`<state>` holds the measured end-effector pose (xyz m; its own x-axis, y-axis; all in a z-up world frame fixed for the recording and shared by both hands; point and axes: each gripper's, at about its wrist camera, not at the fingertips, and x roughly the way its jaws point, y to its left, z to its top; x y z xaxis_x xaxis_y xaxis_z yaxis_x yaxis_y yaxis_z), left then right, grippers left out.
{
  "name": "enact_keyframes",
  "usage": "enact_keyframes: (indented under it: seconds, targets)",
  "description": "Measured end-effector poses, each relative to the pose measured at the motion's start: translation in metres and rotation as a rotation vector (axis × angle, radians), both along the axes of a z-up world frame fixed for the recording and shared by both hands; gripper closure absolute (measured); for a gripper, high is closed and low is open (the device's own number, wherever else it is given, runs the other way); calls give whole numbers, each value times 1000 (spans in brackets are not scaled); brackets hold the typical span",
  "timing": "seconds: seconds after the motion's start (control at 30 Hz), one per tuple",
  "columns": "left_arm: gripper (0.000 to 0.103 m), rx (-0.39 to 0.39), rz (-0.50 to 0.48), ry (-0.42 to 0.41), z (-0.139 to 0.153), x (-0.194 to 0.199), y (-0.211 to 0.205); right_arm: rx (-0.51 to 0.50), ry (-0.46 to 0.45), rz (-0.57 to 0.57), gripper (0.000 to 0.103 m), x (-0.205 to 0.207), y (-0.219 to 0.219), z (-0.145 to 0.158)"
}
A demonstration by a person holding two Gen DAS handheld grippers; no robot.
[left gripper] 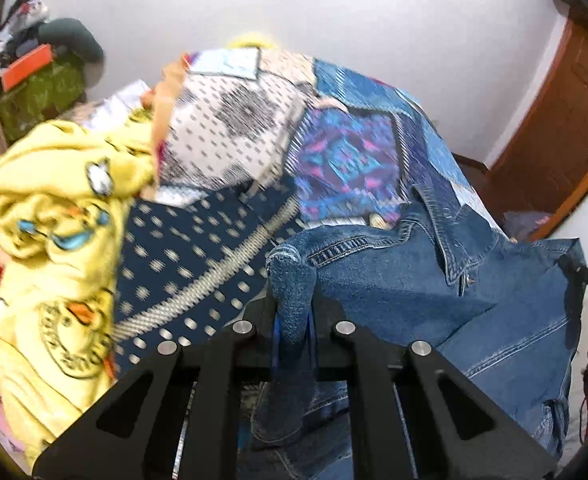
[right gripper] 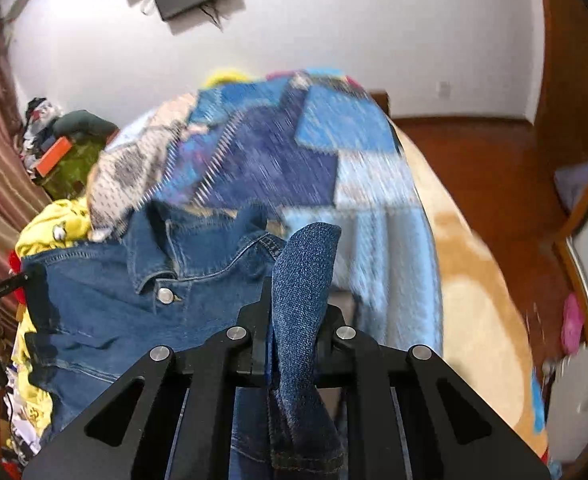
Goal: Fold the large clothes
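Observation:
A blue denim jacket [left gripper: 413, 280] hangs spread between both grippers above the bed. In the left wrist view my left gripper [left gripper: 294, 320] is shut on a pinched fold of its denim edge, which sticks up between the black fingers. The right wrist view shows my right gripper [right gripper: 294, 320] shut on another fold of the same jacket [right gripper: 106, 280]. The collar and a metal button [right gripper: 165, 295] face the camera. The fabric below each grip hangs out of sight behind the gripper bodies.
A patchwork bedspread [left gripper: 333, 152] covers the bed, with a crumpled yellow garment [left gripper: 54, 220] on its left. A tan blanket [right gripper: 473, 280] lies on the right side. A cluttered pile [left gripper: 38, 80] stands by the wall. A wooden door [left gripper: 565, 120] and floor [right gripper: 493, 168] are at right.

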<state>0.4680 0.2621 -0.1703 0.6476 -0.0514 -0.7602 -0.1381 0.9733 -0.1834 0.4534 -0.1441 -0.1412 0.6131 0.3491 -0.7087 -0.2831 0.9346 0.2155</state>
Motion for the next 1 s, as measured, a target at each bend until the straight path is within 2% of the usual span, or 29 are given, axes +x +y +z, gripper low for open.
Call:
enact_keyframes:
  seconds: [0.13,0.33,0.43,0.5,0.57,0.6,0.73,0.8,0.87,0.93,1.0]
  targets:
    - [93,54,41,23,-8,14,13,-24,0,-15,92,26,21,-9]
    - [92,52,62,100,-55,37,29,-57,111,-68,92,62,23,-66]
    - [89,69,72,135,-77,44,29,-60,158,-72,89,65,17,-88]
    - [83,81,74,179,-91,49,29,-82,180,-69,86,66,15,-101]
    - [72,78,72,227,-101,51,29,-96,184,-66,80,64,13,-104]
    - [70,75,68,243,-105,49,27,-110,190,-68,77,62,13,-104]
    - [58,119,62,259,-96,41,19,-155,191,-70,64,50,13,-91]
    - [53,133,45,255,-83,34,13,-163,175,-55,64,41,12,-78]
    - [43,145,42,240,-68,26,8,-168,147,-41,61,29,11,-61]
    - [32,158,50,214,-47,14,2,-169,102,-25,49,13,10,-41]
    - [30,167,56,175,-23,-2,-6,-172,49,-22,37,-5,8,-20]
